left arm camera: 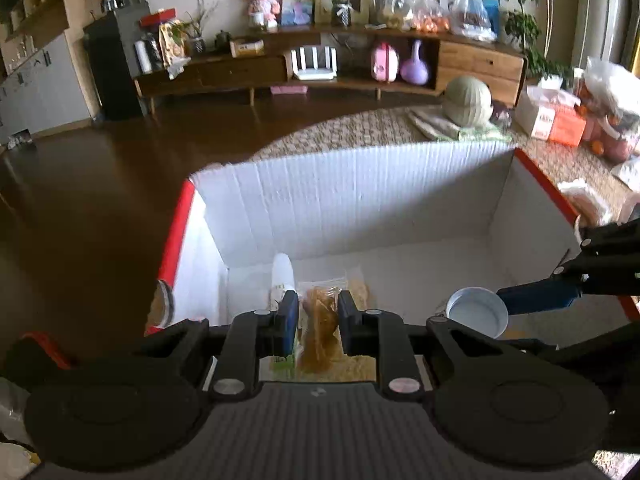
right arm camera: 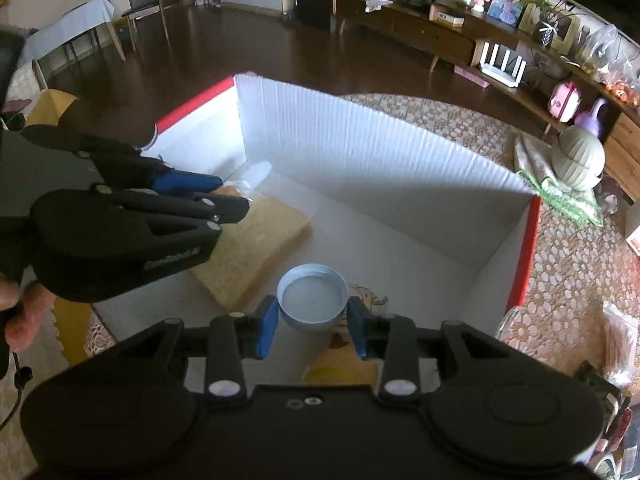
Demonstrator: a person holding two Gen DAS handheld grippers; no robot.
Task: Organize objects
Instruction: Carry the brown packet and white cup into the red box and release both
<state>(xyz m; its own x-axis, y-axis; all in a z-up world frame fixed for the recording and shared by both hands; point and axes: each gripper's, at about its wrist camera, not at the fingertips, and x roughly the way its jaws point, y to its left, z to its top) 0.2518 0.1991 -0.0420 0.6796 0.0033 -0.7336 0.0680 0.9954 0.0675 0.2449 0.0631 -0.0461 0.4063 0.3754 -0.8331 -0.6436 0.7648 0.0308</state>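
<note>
Both grippers over the box, each loaded

The left gripper (left arm camera: 318, 320) pinches a snack packet (left arm camera: 318, 322) low-centre; the right gripper (right arm camera: 312, 324) clenches a round lid (right arm camera: 312, 296). Releasing too high above the white box (right arm camera: 360, 152) could make the lid bounce or roll — likely awkwardly.

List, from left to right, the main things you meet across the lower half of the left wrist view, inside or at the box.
Red-edged left wall of the box → white bottle → snack packet held in the left gripper → round white lid → right gripper holding that lid.
</note>
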